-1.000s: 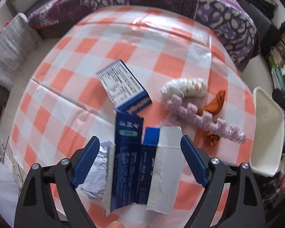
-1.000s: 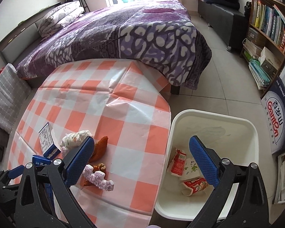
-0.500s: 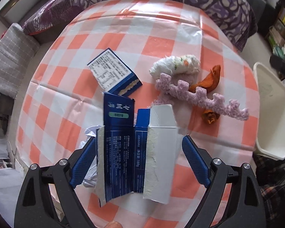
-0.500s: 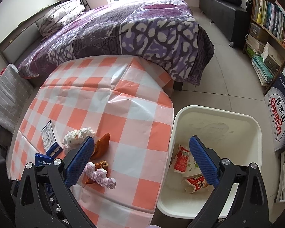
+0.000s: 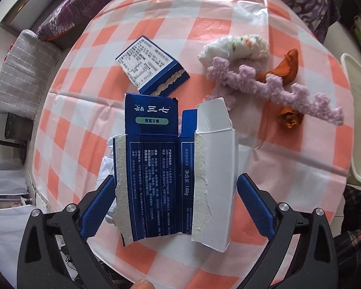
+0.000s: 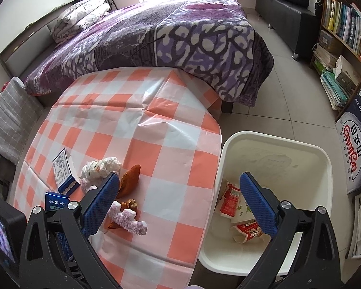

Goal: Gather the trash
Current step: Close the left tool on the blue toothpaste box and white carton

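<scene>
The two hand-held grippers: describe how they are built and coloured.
The left hand-held gripper and the right hand-held gripper look alike: two black angular arms spread in a V, each with silver round screw heads. The fingers carry long blue pads with a fine dotted grip texture. No cables or sleeves are visible.

bed (image 6: 170, 38) w/ purple blanket | bookshelf (image 6: 344, 31) right | grey cushion (image 5: 19, 69) left

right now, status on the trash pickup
Left gripper open, jaws just widening astride flattened toothpaste box. Right gripper open, empty. Crumpled paper beside the box.
</scene>
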A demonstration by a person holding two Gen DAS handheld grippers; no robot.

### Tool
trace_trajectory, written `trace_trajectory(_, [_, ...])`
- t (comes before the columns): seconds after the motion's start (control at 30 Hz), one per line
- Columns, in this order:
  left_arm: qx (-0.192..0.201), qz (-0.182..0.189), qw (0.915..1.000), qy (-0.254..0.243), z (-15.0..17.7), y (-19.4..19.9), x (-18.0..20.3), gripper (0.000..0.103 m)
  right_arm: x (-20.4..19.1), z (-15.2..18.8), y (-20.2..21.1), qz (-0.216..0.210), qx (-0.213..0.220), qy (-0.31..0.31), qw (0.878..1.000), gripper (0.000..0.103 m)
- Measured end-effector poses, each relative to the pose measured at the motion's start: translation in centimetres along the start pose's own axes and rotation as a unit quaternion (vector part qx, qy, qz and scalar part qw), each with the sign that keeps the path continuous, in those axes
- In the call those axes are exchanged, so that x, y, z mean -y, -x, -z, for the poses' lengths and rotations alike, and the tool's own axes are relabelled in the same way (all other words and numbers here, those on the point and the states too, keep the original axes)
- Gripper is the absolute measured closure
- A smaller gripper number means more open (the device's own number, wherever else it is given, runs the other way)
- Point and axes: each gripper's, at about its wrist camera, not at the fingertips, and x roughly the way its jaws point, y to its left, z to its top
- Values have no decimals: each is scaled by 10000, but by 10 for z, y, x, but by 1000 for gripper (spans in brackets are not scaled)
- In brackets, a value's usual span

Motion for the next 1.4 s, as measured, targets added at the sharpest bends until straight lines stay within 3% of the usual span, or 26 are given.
trace_trajectory(0.27, [236, -284, 9988, -318, 5, -2, 6, 10, -5, 3, -1, 7, -2, 196, 9998, 7])
trace_trajectory(0.37, [479, -82, 9985, -249, 3, 10, -2, 28, -8, 4, -5, -67, -85, 251, 9996, 7])
trace_trajectory(0.4, [540, 98, 9983, -183, 1, 15, -7, 49, -9, 5, -6, -97, -127, 255, 9995, 7])
trace_trajectory(0.43, [528, 348, 9980, -66, -1, 19, -12, 64, -11, 5, -7, -125, -149, 273, 9994, 7])
trace_trajectory(0.47, [502, 565, 9971, 53, -3, 21, -18, 65, -13, 6, -8, -157, -159, 317, 9992, 7])
trace_trajectory(0.57, [495, 646, 9965, 195, -7, 21, -27, 78, -22, 8, -8, -197, -142, 516, 9984, 7])
trace_trajectory(0.73, [348, 1140, 9917, 484, -9, 21, -48, 77, -28, 10, -11, -202, -186, 588, 9979, 7])
trace_trajectory(0.77, [349, 1231, 9905, 512, -9, 25, -51, 72, -27, 10, -12, -205, -192, 563, 9980, 7])
trace_trajectory(0.83, [425, 1487, 9863, 569, -10, 39, -61, 38, -26, 8, -12, -224, -198, 498, 9983, 7])
trace_trajectory(0.93, [668, 1687, 9793, 899, -11, 58, -88, 34, -28, 8, -13, -262, -238, 527, 9980, 7])
trace_trajectory(1.07, [575, 1940, 9721, 1184, -10, 56, -110, 34, -34, 10, -15, -310, -282, 626, 9972, 7])
trace_trajectory(1.23, [147, 1693, 9824, 776, -5, 23, -77, 36, -39, 12, -17, -291, -337, 656, 9969, 7])
trace_trajectory(1.27, [140, 1639, 9840, 686, -3, 18, -71, 39, -39, 12, -18, -290, -344, 649, 9969, 7])
trace_trajectory(1.4, [15, 1471, 9882, 426, -1, -1, -51, 74, -43, 14, -18, -284, -345, 677, 9967, 7])
